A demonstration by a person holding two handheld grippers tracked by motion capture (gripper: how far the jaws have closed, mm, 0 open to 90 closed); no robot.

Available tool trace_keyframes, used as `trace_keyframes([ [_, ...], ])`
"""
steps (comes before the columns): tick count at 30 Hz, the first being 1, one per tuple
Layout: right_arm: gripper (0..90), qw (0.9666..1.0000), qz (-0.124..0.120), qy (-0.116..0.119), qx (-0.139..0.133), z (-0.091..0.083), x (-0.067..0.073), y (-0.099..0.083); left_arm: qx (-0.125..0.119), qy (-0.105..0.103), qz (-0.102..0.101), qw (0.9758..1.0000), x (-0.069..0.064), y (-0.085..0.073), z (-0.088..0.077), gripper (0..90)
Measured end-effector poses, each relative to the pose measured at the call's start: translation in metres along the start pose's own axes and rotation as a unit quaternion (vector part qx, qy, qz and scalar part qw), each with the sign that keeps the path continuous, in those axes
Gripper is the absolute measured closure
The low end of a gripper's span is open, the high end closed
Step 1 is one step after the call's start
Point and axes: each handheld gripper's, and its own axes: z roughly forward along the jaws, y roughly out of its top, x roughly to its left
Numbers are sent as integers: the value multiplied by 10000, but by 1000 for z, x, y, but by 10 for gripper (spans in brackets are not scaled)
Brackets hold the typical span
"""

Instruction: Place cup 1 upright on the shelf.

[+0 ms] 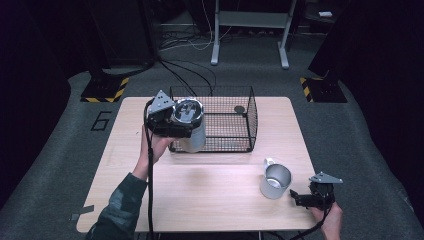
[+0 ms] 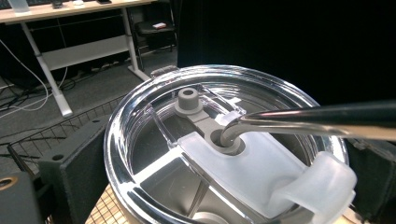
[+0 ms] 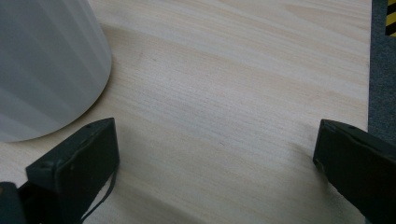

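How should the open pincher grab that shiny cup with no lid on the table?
Probably by the rim and wall, from the person's right. The steel cup stands upright with its mouth open, and its handle points away toward the wire basket. The right gripper already sits low beside it with jaws wide apart, so one jaw could slip inside and one outside.

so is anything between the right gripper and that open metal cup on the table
Nothing visible. The right gripper sits open on the table just right of the metal cup, with bare wood between its jaws. The wire basket and lidded tumbler in the left gripper are far off.
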Motion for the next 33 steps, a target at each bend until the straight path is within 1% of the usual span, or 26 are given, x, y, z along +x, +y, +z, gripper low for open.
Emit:
trace_keyframes([
  [2,0,10000,0,-1,0,0,0,0,-4,25,14,10000,1,1,1,41],
  [4,0,10000,0,0,1,0,0,0,31,76,71,9999,2,3,3,42],
  [5,0,10000,0,0,0,0,0,0,13,90,42,9999,3,4,4,41],
  [9,0,10000,0,0,2,0,0,0,26,129,45,9999,5,6,5,41],
  [11,0,10000,-1,0,1,0,0,0,20,172,76,9998,7,7,6,41],
  [12,0,10000,1,0,1,0,0,0,33,163,69,9998,8,7,7,42],
  [14,0,10000,0,0,1,0,0,0,25,205,30,9998,11,8,9,41],
  [18,0,10000,1,0,0,0,0,0,18,264,15,9996,15,9,12,41],
  [21,0,10000,0,1,2,0,0,0,77,265,20,9996,17,10,12,41],
  [24,0,10000,0,0,1,0,0,0,37,306,-19,9995,19,11,13,41],
  [25,0,10000,-1,0,1,0,0,0,40,332,17,9994,20,12,13,41],
  [27,0,10000,1,1,2,0,0,0,27,352,-10,9994,21,13,14,42],
  [33,0,10000,1,0,0,0,0,0,27,434,25,9991,25,18,19,41],
])
